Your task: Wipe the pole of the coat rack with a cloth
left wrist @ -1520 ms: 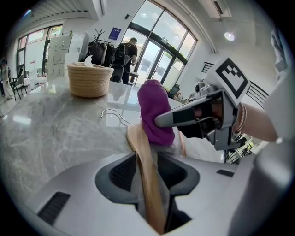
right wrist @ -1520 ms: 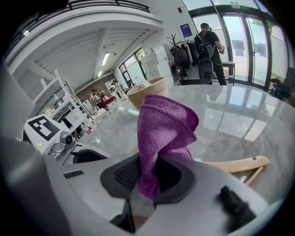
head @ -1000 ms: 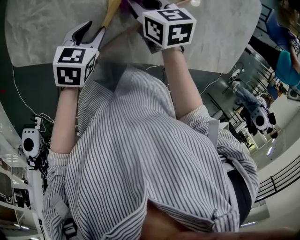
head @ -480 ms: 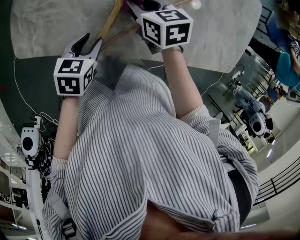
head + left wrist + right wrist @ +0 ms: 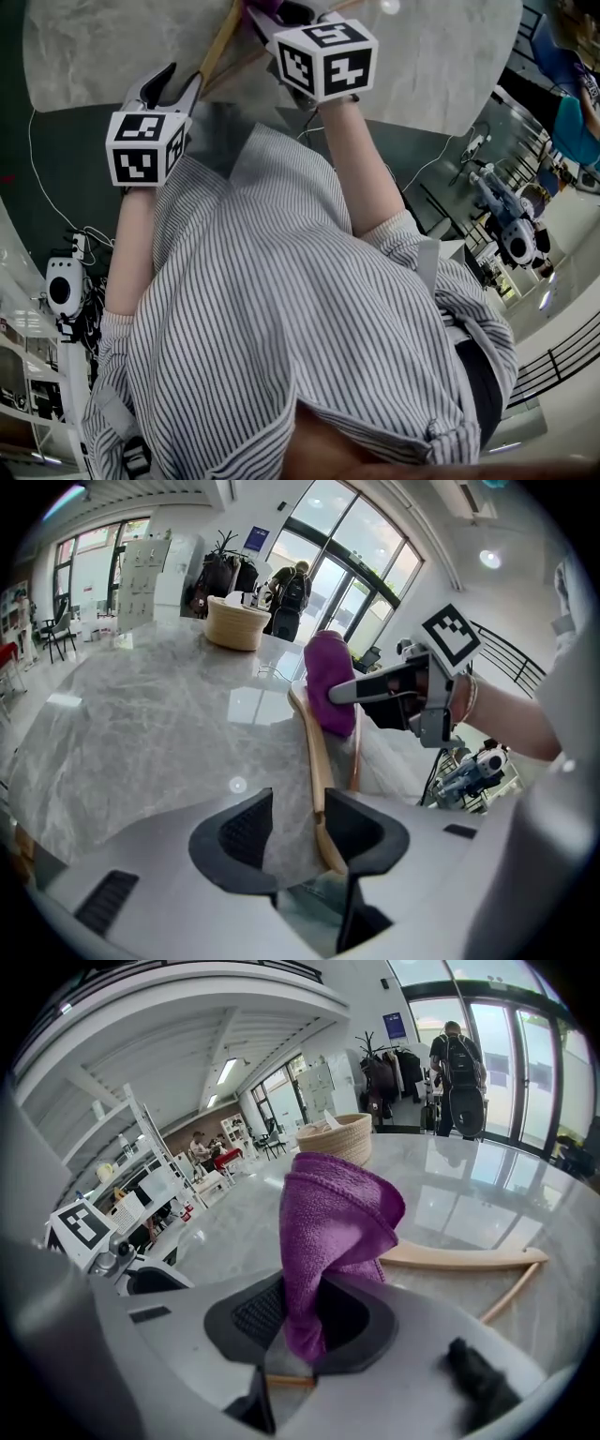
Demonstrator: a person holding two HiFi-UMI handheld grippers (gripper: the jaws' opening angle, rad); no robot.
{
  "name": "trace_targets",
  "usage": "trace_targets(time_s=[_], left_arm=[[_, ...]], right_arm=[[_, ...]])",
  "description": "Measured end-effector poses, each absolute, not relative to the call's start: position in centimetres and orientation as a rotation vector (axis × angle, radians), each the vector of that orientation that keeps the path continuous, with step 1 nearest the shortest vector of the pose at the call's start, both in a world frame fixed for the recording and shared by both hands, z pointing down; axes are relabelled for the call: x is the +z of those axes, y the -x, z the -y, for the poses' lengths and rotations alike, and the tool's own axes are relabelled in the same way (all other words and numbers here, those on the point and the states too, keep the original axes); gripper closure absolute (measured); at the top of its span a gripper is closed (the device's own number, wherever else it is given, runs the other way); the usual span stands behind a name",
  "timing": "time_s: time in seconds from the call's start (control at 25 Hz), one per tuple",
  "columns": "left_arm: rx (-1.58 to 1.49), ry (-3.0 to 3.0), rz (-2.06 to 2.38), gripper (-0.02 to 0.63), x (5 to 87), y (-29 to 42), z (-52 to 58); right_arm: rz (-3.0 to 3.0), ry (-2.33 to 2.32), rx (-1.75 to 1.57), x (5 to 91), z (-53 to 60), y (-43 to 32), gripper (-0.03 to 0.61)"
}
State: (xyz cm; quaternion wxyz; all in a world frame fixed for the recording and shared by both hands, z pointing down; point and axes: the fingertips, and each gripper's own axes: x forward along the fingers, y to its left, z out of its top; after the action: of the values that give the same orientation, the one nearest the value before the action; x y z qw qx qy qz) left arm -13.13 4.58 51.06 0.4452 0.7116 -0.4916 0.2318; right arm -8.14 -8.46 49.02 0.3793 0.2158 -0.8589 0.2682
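A pale wooden pole (image 5: 221,39) of the coat rack lies on the marble table (image 5: 441,56). My left gripper (image 5: 174,82) is open; the pole (image 5: 317,761) runs between its jaws, close against the right one, with a clear gap on the left. My right gripper (image 5: 272,13) is shut on a purple cloth (image 5: 330,1208), which stands up from its jaws. In the left gripper view the cloth (image 5: 328,682) rests against the pole's far part, held by the right gripper (image 5: 375,688). Curved wooden pieces (image 5: 459,1258) lie just behind the cloth.
A woven basket (image 5: 234,621) stands further back on the table. My striped shirt (image 5: 281,300) fills the lower head view. Cables and white equipment (image 5: 61,291) are on the floor at the left. People stand at the far right (image 5: 572,103) and by the glass doors (image 5: 455,1063).
Both grippers have drifted slightly to the left along the pole. The right one keeps its hold on the cloth, and the left one stays open around the pole.
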Motion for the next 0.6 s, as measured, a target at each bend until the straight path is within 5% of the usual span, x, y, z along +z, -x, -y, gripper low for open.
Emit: trace_targets(time_s=[0.6], left_arm=[[0.557,-1.817,1.189,0.453,50.8,14.1,-3.8]], right_arm=[[2.186,-0.542,0.705,48.8,3.7,8.4,0.495]])
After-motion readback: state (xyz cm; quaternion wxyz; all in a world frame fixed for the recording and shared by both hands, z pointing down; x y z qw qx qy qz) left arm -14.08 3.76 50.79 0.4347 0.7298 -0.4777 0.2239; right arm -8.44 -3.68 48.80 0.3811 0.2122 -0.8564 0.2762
